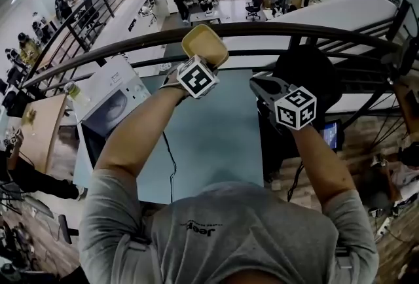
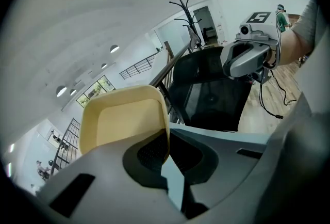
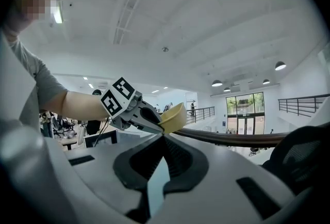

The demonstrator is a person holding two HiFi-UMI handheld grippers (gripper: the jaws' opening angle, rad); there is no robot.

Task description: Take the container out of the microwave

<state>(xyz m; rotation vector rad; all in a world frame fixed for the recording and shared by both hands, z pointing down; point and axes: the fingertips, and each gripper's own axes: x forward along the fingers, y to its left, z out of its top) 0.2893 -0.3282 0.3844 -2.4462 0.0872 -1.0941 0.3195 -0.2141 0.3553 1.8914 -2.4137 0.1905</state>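
A shallow pale-yellow container (image 1: pixel 204 44) hangs in the air above the light blue table (image 1: pixel 219 145). My left gripper (image 1: pixel 201 61) is shut on its near rim. In the left gripper view the container (image 2: pixel 124 122) fills the left side, its edge pinched between the jaws of the left gripper (image 2: pixel 166 145). The white microwave (image 1: pixel 108 89) stands at the table's left end, below and left of the container. My right gripper (image 1: pixel 256 83) is raised beside the left one, shut and empty. In the right gripper view its jaws (image 3: pixel 164 140) meet, with the container (image 3: pixel 174 117) just beyond them.
A dark curved railing (image 1: pixel 275 30) runs behind the table, over a lower floor with people and desks. A black office chair (image 1: pixel 308 73) stands at the table's right end. A wooden desk (image 1: pixel 39 125) lies to the left. A black cable (image 1: pixel 171 165) crosses the table.
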